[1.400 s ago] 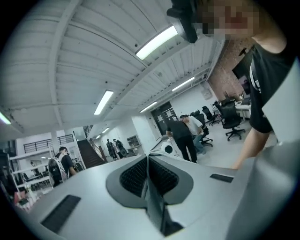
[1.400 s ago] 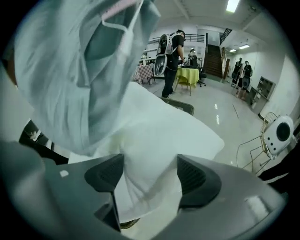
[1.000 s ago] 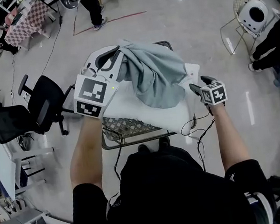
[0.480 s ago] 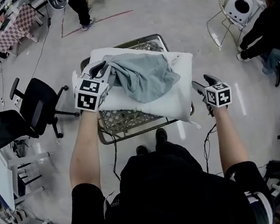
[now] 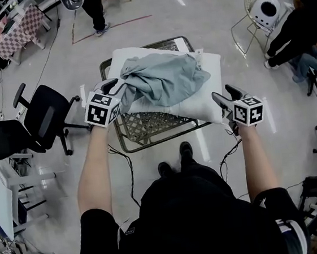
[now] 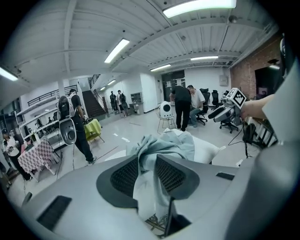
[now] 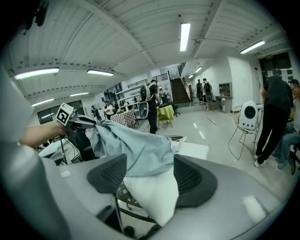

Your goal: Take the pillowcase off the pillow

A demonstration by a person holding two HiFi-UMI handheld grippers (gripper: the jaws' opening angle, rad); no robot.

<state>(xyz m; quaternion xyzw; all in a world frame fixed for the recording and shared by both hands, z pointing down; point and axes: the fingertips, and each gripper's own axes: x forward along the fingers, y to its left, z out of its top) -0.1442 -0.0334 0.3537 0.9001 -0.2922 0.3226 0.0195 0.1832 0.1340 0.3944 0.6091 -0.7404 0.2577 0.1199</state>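
Observation:
A white pillow [image 5: 203, 98] lies across a wire basket [image 5: 149, 146], with the grey-blue pillowcase [image 5: 162, 80] bunched on top of it. My left gripper [image 5: 114, 84] is at the case's left end. Its jaws are opening, and a fold of the pillowcase [image 6: 161, 145] still hangs between them in the left gripper view, where my left gripper [image 6: 147, 161] no longer pinches it. My right gripper [image 5: 221, 95] is at the pillow's right corner. In the right gripper view my right gripper [image 7: 150, 171] is shut on that white pillow [image 7: 150, 190] corner, below the draped pillowcase [image 7: 136, 147].
A black office chair [image 5: 46, 116] stands left of the basket. A white wire chair [image 5: 260, 18] and people [image 5: 295, 28] are at the far right, another person [image 5: 92, 6] stands beyond the basket. Cables [image 5: 126, 167] hang from both grippers near my legs.
My left gripper has dropped lower and its jaws have parted from the pillowcase. The pillow and case have shifted away from me over the basket. The right gripper keeps its hold.

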